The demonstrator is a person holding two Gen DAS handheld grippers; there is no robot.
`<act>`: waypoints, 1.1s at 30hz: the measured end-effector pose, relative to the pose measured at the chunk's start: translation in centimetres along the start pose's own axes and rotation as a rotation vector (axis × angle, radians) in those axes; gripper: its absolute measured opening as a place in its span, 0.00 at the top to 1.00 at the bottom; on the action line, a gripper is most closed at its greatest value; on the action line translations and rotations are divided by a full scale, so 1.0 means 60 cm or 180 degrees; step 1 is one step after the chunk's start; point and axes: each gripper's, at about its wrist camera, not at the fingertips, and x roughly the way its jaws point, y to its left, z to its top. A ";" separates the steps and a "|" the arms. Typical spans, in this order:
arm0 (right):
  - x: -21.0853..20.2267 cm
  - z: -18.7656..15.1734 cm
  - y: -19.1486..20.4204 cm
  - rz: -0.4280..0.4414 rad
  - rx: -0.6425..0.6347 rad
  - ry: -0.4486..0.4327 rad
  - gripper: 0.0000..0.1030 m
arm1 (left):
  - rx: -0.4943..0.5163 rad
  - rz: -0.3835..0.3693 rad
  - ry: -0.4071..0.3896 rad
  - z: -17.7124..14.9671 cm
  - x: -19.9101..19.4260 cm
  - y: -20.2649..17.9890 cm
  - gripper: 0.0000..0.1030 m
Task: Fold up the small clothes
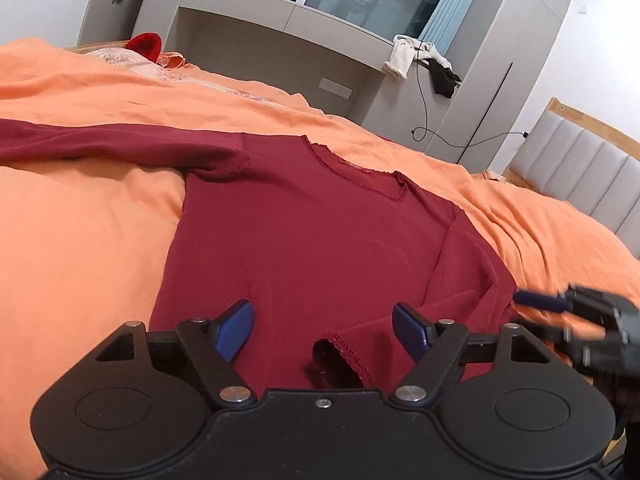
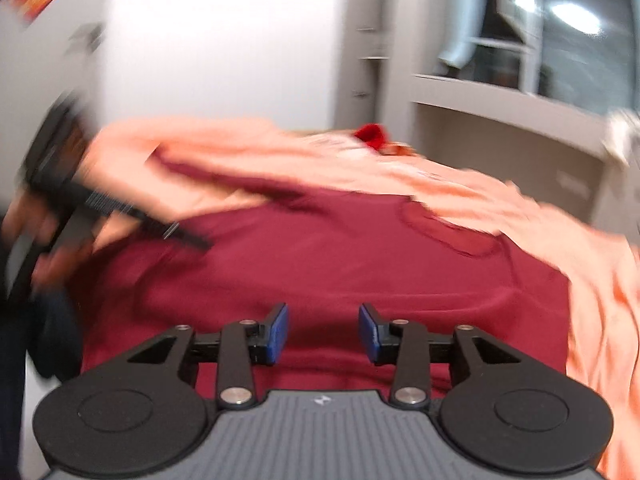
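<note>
Dark red sweater [image 1: 312, 232] flat on orange bed [image 1: 80, 216] mid-frame, left tongs [image 1: 323, 330] apart over folded sleeve cuff [image 1: 344, 360], right tongs [image 2: 323, 332] apart, empty, blurred view

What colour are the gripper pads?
Blue, on both grippers; the left gripper's pads show it sharpest in the left wrist view.

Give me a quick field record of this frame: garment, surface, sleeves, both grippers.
garment: dark red long-sleeve top, spread flat, neckline away from the cameras
surface: orange bedsheet
left sleeve: stretched out sideways
right sleeve: folded across the body, cuff near the hem
left gripper: jaws open, over the hem, holding nothing
right gripper: jaws open, empty; view is motion-blurred
</note>
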 end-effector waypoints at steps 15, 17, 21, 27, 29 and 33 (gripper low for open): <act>0.146 0.076 -0.072 0.0004 0.1172 0.1176 0.34 | 0.0990 -0.0459 -0.0356 -0.040 -0.047 -0.096 0.26; 0.155 0.077 -0.080 0.0019 0.1442 0.1291 0.29 | 0.1107 -0.0533 -0.0239 -0.049 -0.038 -0.107 0.30; 0.178 0.086 -0.070 -0.0158 0.1457 0.1533 0.29 | 0.1240 -0.0577 0.0075 -0.062 -0.012 -0.117 0.51; 0.194 0.086 -0.027 -0.0453 0.1106 0.1650 0.87 | 0.1323 -0.0553 0.0181 -0.075 -0.004 -0.120 0.74; 0.191 0.097 -0.030 -0.0432 0.1226 0.1507 0.94 | 0.1344 -0.0581 0.0157 -0.077 -0.009 -0.122 0.83; 0.183 0.126 -0.040 -0.0294 0.1488 0.1081 0.97 | 0.1459 -0.0614 0.0131 -0.084 -0.014 -0.132 0.88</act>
